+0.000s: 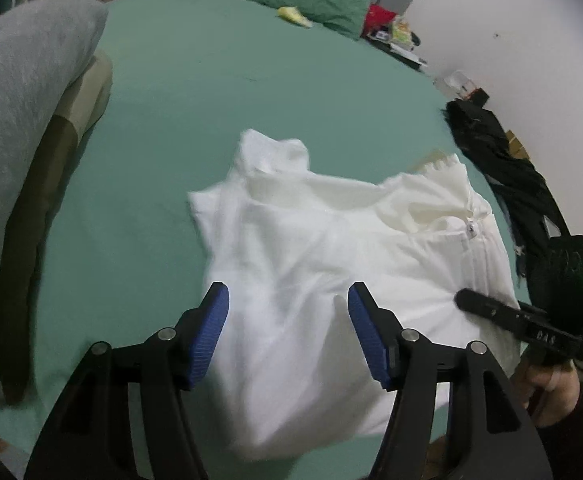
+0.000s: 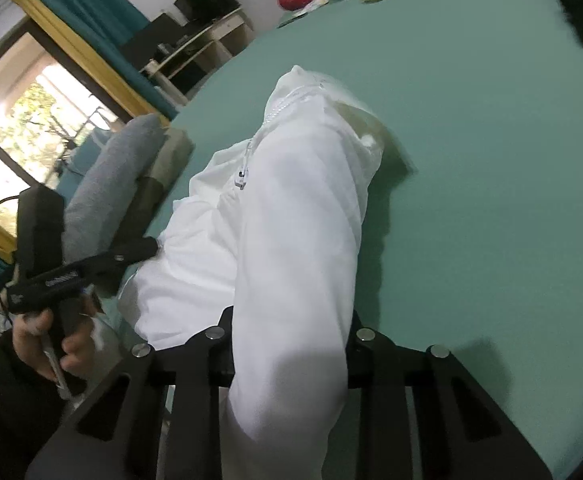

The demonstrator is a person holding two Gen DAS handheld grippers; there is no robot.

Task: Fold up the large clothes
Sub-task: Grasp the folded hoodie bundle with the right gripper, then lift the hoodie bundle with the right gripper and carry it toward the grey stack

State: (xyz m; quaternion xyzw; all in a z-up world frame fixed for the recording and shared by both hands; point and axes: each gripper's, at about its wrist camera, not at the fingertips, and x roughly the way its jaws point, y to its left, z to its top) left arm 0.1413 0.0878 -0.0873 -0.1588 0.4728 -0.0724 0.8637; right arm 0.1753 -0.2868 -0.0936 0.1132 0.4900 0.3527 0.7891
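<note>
Each black gripper has blue ribbed pads, silver screws and dark-sleeved bare hands.

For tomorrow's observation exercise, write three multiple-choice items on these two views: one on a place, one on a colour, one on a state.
1. Where does the white zippered garment lie?
A. on the green bed sheet
B. on a wooden floor
C. on a chair

2. What colour are the pads of the left tool?
A. red
B. blue
C. yellow

3. How does the left tool stand?
A. shut on the garment
B. shut on a pillow
C. open above the garment

Answers:
1 A: green sheet shows around the garment's edges.
2 B: both pads on the black fingers are blue.
3 C: a wide gap separates the pads, with white cloth behind and nothing between them.
</note>
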